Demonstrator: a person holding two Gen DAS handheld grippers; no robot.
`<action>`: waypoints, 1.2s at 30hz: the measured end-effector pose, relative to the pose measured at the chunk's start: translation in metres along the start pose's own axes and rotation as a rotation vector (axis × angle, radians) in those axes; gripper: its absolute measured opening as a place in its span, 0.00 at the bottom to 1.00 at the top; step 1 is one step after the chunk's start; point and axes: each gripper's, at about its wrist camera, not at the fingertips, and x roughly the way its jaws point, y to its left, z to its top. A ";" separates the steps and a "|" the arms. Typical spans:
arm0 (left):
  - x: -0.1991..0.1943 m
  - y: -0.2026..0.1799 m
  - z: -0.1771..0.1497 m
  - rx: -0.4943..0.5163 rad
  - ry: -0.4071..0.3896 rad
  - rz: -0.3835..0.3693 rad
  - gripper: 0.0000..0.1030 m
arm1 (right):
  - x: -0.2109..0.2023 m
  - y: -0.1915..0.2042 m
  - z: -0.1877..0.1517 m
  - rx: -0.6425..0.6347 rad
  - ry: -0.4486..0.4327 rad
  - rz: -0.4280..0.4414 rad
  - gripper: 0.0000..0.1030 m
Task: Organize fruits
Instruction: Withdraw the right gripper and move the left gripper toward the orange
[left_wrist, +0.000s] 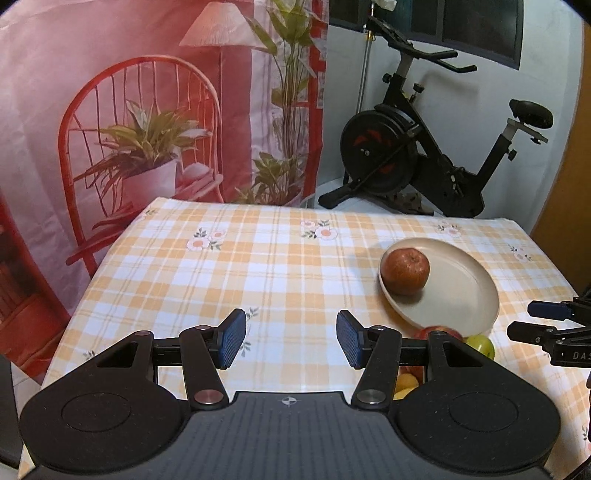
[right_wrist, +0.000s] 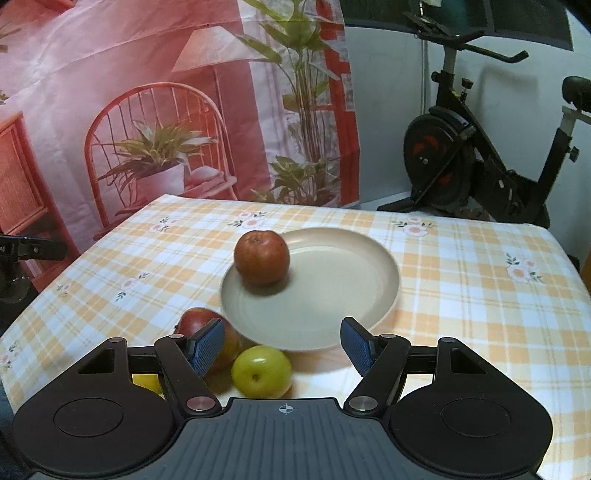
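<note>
Fruit and plate on checked worktop (right_wrist: 461, 280); both grippers spread, empty.

Brown apple (right_wrist: 262, 257) on beige plate (right_wrist: 332, 295), mid-frame. Right view only: green fruit (right_wrist: 261, 371) whole beside red apple (right_wrist: 207, 332), lower centre. Left gripper (left_wrist: 291, 339), right gripper (right_wrist: 282, 345).

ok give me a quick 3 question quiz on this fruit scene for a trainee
1. True or false: the plate holds two fruits.
2. Which fruit lies nearest the right claw? A) green apple B) banana C) orange
3. Fill in: both the right and the left claw are ____ and hold nothing.

Key:
1. False, only the brown-red apple.
2. A
3. open
</note>
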 end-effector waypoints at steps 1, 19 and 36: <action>0.000 0.001 -0.002 0.001 0.008 -0.004 0.55 | 0.000 0.001 -0.002 0.003 -0.001 0.001 0.64; 0.013 -0.013 -0.040 0.028 0.108 -0.086 0.55 | -0.013 -0.002 -0.027 0.069 0.009 -0.022 0.64; 0.041 -0.013 -0.072 -0.009 0.226 -0.156 0.54 | -0.019 -0.008 -0.041 0.088 0.040 -0.050 0.63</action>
